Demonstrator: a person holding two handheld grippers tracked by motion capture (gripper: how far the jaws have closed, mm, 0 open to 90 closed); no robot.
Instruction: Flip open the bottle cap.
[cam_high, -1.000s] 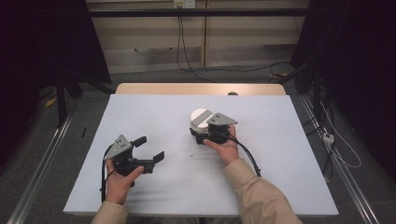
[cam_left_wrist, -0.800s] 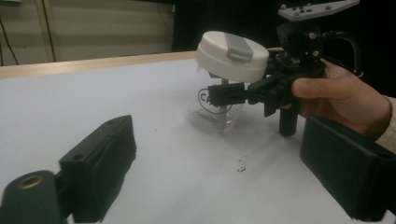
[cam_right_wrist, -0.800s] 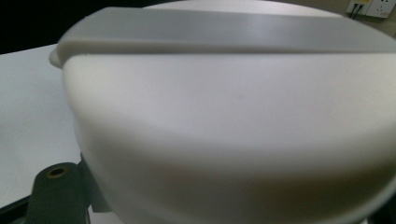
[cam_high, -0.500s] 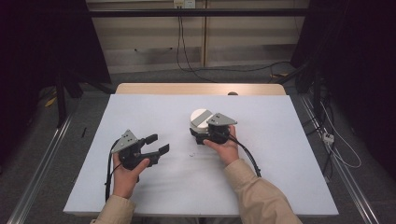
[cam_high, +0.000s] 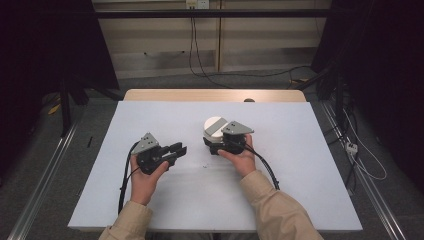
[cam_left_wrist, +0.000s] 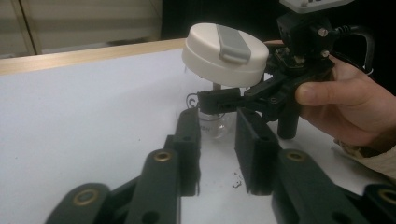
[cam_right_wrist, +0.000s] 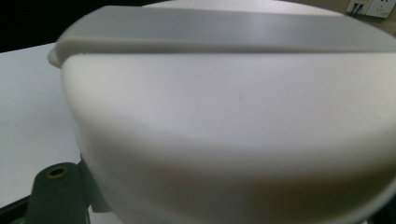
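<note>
A white round cap (cam_high: 216, 126) with a grey tab (cam_left_wrist: 235, 43) stands tilted near the table's middle. My right gripper (cam_high: 212, 145) is shut on the thin stem under it, and a small clear part (cam_left_wrist: 212, 125) hangs below those jaws. In the right gripper view the cap (cam_right_wrist: 233, 116) looms very close. My left gripper (cam_high: 177, 150) lies level to the left and points at the cap. Its fingers (cam_left_wrist: 187, 140) have just been closing and stand narrowly apart, with nothing between them. The clear part sits a little beyond their tips.
The white tabletop (cam_high: 150, 200) has a bare wooden strip (cam_high: 215, 95) along its far edge. A few dark specks (cam_high: 205, 165) lie between the hands. Metal rails (cam_high: 40, 185) run along both sides, and cables (cam_high: 360, 165) trail on the floor to the right.
My left gripper has moved right, toward the cap, and its jaws have narrowed from wide open to a small gap. The right gripper and the cap have stayed in place.
</note>
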